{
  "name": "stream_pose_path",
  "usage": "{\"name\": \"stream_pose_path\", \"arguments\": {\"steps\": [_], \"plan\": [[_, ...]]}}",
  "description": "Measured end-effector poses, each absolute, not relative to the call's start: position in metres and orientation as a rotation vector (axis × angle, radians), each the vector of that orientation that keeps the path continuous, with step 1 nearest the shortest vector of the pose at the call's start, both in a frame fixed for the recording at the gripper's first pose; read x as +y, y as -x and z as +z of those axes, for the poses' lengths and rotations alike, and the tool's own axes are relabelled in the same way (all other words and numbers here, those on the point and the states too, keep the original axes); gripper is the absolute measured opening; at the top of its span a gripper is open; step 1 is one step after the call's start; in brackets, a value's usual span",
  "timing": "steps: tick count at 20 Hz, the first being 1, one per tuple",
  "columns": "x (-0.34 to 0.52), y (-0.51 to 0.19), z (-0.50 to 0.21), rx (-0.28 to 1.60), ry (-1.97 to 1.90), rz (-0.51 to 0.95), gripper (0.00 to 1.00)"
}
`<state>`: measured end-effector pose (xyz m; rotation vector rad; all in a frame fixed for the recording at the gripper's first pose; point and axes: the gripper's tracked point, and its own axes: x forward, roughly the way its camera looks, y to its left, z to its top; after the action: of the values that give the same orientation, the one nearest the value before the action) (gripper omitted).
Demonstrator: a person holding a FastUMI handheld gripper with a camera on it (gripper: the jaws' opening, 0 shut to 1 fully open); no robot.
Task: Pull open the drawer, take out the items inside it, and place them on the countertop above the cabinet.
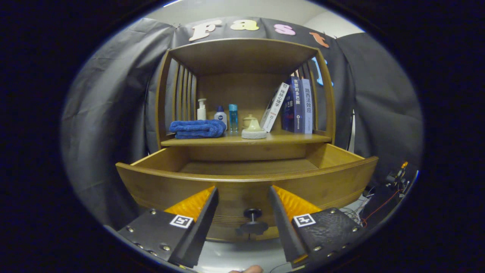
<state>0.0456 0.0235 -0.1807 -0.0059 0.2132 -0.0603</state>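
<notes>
Drawer (246,178): pulled out, visible floor bare | towel (197,129) on tabletop (288,138) | tongs (243,199): spread wide, holding nothing, flanking knob (252,222).

Place: a recording booth dressed as a home corner
Walls: black cloth (113,94) hung behind and beside the furniture
Furniture: wooden cabinet (242,53) with open drawer (246,185)
Household goods: folded blue towel (197,129), toiletry bottles (220,115), leaning books (297,106) on the countertop (303,138)
Rig signs: loose cables (382,204) on the floor at right
</notes>
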Motion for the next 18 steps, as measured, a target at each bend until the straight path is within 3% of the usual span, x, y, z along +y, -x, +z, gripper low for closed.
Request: {"name": "stream_pose_path", "arguments": {"steps": [18], "plan": [[0.02, -0.099, -0.176, 0.236, 0.017, -0.046, 0.82]]}}
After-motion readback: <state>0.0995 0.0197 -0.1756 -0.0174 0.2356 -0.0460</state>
